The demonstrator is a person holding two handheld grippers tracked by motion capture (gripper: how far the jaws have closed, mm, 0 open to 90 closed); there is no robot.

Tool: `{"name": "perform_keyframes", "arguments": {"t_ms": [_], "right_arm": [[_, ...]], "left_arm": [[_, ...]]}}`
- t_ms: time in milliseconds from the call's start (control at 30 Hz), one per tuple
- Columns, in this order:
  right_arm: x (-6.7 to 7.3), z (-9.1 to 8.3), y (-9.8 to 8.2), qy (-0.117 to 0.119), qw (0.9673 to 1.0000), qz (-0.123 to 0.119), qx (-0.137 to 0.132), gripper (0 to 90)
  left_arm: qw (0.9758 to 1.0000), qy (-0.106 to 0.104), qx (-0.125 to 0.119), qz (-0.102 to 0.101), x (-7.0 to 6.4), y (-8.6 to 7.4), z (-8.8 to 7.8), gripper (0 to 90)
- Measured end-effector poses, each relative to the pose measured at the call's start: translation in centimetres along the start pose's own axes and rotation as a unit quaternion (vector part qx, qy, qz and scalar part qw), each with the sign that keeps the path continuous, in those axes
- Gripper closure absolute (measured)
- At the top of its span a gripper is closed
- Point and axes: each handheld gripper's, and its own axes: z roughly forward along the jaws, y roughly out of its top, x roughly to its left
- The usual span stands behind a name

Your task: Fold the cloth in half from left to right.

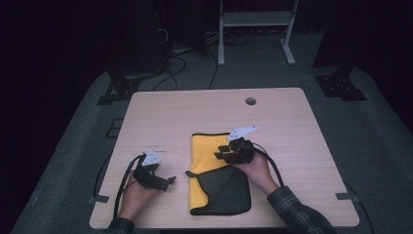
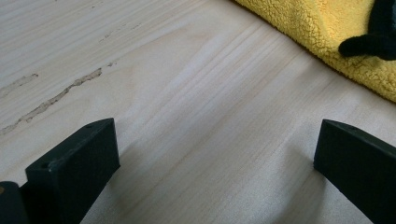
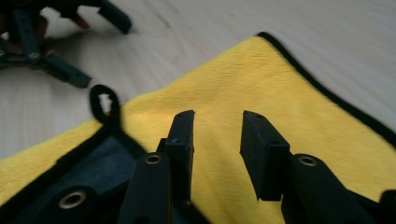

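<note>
A yellow cloth with a black hem lies on the wooden table. Its near part is folded over and shows a dark grey side. A black hanging loop sticks out at the fold's left corner. My right gripper hovers over the yellow part near the fold, open, with nothing between its fingers. My left gripper rests low on bare wood left of the cloth, jaws wide open. The cloth's edge and its loop lie ahead of it.
A round cable hole sits near the table's far edge. Beyond the table stand a white metal frame and cables on the dark floor. Bare wood stretches to the right of the cloth and behind it.
</note>
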Motion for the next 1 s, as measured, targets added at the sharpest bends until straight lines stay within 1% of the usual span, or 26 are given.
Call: {"name": "perform_keyframes", "arguments": {"t_ms": [100, 167, 233, 367, 433, 467, 533, 567, 667, 800, 867, 900, 933, 1000], "right_arm": [[1.3, 0.9, 0.1, 0.017, 0.9997, -0.012, 0.008, 62.7], [2.1, 1.5, 0.2, 0.032, 0.9993, -0.015, 0.01, 62.2], [2.8, 2.2, 0.3, 0.042, 0.9988, -0.021, 0.015, 61.7], [4.0, 3.6, 0.4, 0.062, 0.9974, -0.023, 0.026, 58.3], [4.3, 4.1, 0.4, 0.07, 0.9968, -0.029, 0.027, 58.0], [4.5, 4.3, 0.4, 0.073, 0.9964, -0.028, 0.032, 57.9], [4.9, 4.8, 0.3, 0.075, 0.9958, -0.034, 0.039, 57.4], [5.0, 5.1, 0.2, 0.078, 0.9955, -0.033, 0.043, 57.5], [5.2, 5.4, 0.1, 0.08, 0.995, -0.036, 0.047, 58.1], [5.7, 5.6, -0.1, 0.076, 0.9937, -0.056, 0.06, 59.6], [6.0, 5.7, -0.4, 0.075, 0.993, -0.068, 0.06, 60.6], [6.0, 5.7, -0.4, 0.075, 0.993, -0.07, 0.058, 61.2], [6.1, 5.7, -0.4, 0.076, 0.9928, -0.072, 0.059, 63.4], [6.1, 5.7, -0.5, 0.081, 0.9918, -0.079, 0.059, 70.6]], "left_arm": [[1.0, 0.0, 0.0, -0.001, 0.0, 0.0, 0.0, 0.0], [1.0, 0.0, 0.0, 0.0, 0.0, 0.0, 0.0, 0.0], [1.0, 0.0, 0.001, 0.002, 0.0, 0.0, 0.0, 0.0], [1.0, 0.0, 0.001, 0.002, 0.0, 0.0, 0.0, 0.0], [1.0, 0.0, 0.001, 0.002, 0.0, 0.0, 0.0, 0.0], [1.0, 0.0, 0.001, 0.003, 0.0, 0.0, 0.0, 0.0], [1.0, 0.0, 0.001, 0.003, 0.0, 0.0, 0.0, 0.0], [1.0, 0.0, 0.001, 0.003, 0.0, 0.0, 0.0, 0.0], [1.0, 0.0, 0.0, 0.002, 0.0, 0.0, 0.0, 0.0], [1.0, 0.0, 0.0, 0.002, 0.0, 0.0, 0.0, 0.0], [1.0, 0.0, 0.0, 0.001, 0.0, 0.0, 0.0, 0.0], [1.0, 0.0, 0.0, 0.001, 0.0, 0.0, 0.0, 0.0], [1.0, 0.0, 0.0, 0.001, 0.0, 0.0, 0.0, 0.0], [1.0, 0.0, 0.0, 0.001, 0.0, 0.0, 0.0, 0.0]]}}
